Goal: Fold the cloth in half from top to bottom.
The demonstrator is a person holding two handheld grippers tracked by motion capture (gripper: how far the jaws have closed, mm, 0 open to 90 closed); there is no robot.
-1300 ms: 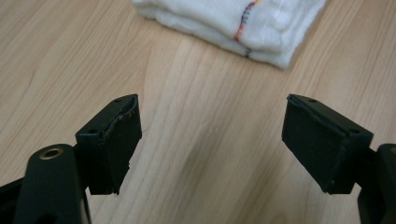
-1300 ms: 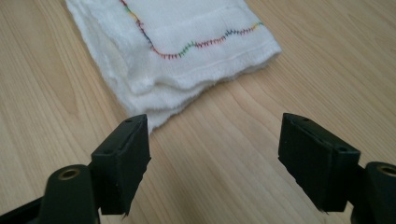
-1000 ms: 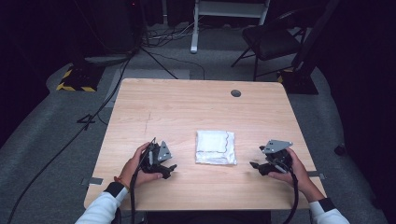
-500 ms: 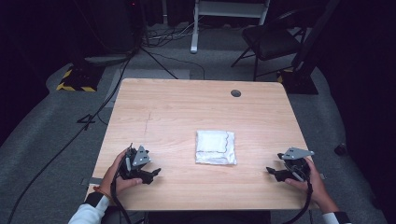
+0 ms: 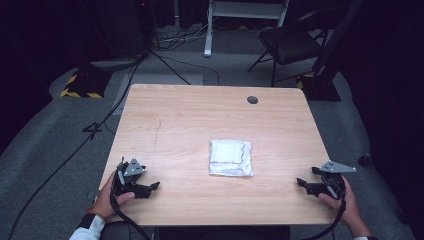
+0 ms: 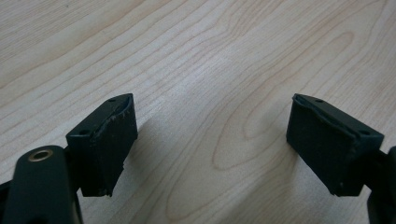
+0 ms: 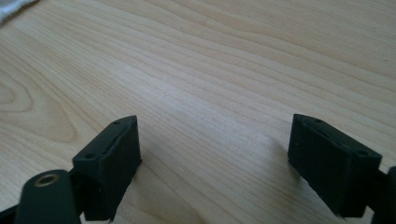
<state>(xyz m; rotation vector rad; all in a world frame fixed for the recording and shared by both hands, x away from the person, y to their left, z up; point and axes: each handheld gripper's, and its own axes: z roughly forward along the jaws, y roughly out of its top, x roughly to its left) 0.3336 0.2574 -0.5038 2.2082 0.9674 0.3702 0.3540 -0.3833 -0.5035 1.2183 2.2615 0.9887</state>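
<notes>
Your left gripper (image 5: 150,187) rests near the front left corner of the table (image 5: 200,115), down and well to the left of the folded white cloth (image 5: 230,157). Your right gripper (image 5: 301,182) sits near the front right edge, well to the right of the cloth. Both have their jaws wide with only bare wood between them; both have just been opening further, the right one more so. In the left gripper view the pads (image 6: 109,140) hang just over the tabletop, and the right gripper view reads the same, with a corner of the cloth (image 7: 11,8) at the top left.

The risk, as I judge it, lies in the reach back to the cloth. It is soft, thin and layered, so a jaw coming in low could push it across the smooth wood instead of getting under an edge, or catch the top layer alone and undo the fold. Both grippers sit close to the table's front edge, so a hurried lift could knock a jaw on the wood.

The pads are matt black, blocky and slightly worn at the edges. The table is pale, grained laminate, flat and slick. The cloth is a squarish, slightly puffy packet with a dark wavy trim line. Beyond it lies a small round grommet (image 5: 252,99) near the far edge.
</notes>
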